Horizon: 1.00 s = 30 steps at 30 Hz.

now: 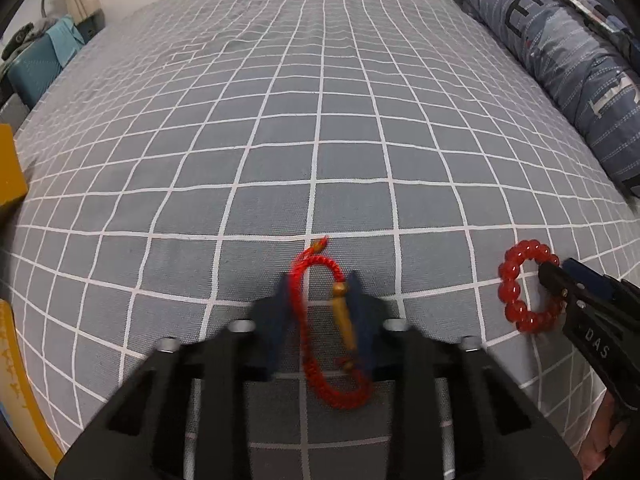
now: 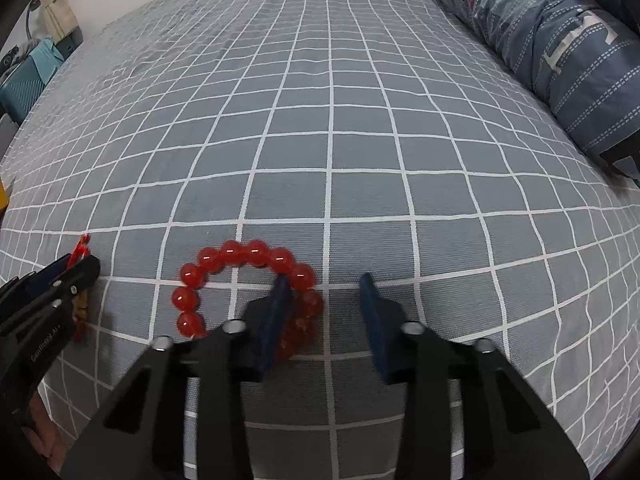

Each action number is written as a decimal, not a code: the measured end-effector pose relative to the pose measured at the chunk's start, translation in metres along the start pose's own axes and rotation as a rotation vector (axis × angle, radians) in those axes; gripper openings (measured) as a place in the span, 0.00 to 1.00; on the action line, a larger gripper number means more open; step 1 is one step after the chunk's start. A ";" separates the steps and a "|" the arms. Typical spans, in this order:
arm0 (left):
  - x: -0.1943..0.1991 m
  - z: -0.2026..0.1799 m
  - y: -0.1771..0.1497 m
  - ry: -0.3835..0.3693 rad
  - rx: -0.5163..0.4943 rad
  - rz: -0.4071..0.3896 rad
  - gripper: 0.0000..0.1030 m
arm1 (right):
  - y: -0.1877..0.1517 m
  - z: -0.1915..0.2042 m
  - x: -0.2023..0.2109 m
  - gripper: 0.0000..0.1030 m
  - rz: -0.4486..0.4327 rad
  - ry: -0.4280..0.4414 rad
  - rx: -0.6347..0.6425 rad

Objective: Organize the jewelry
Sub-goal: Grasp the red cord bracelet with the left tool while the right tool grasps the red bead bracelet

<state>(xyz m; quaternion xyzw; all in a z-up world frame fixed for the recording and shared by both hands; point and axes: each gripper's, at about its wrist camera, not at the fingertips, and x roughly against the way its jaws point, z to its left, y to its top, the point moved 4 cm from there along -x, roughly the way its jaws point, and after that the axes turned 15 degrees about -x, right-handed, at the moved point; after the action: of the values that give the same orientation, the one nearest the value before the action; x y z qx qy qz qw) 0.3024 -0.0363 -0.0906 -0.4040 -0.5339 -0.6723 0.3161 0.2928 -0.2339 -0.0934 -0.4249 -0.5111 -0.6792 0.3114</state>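
A red braided cord bracelet (image 1: 335, 399) with a golden wooden bead (image 1: 346, 320) lies on the grey checked bedsheet (image 1: 320, 140). My left gripper (image 1: 322, 292) points down at it, its blue pads pressed against the cord on one side and the bead on the other. A red glass-bead bracelet (image 2: 230, 250) lies further right. My right gripper (image 2: 326, 296) stands over that bracelet's right side. Its left finger (image 2: 276, 312) is inside the ring against the beads, and the right pad is clear of them. In the left wrist view the right gripper (image 1: 554, 278) touches the bead bracelet (image 1: 510, 280).
A rolled blue patterned duvet (image 1: 560, 60) lines the right edge of the bed (image 2: 560, 40). A yellow object (image 1: 10, 168) sits off the bed's left edge, and a teal item (image 1: 36, 68) stands further back. A person's hand (image 1: 604, 440) holds the right gripper.
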 end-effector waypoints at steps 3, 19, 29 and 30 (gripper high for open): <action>0.001 0.000 0.002 -0.017 -0.005 -0.006 0.09 | 0.001 -0.001 0.002 0.12 -0.006 0.016 -0.016; 0.029 0.005 -0.001 -0.010 -0.009 -0.057 0.08 | 0.001 0.001 0.028 0.12 -0.039 0.045 -0.040; 0.061 0.014 -0.006 -0.014 0.003 -0.087 0.08 | -0.002 0.015 0.062 0.12 -0.083 0.069 -0.012; 0.063 0.014 -0.006 -0.015 0.004 -0.089 0.09 | -0.003 0.018 0.066 0.12 -0.089 0.071 -0.007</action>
<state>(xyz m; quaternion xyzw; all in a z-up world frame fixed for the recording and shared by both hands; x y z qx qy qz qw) 0.2701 -0.0206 -0.0362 -0.3841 -0.5549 -0.6817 0.2826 0.2651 -0.2151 -0.0334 -0.3784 -0.5159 -0.7088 0.2973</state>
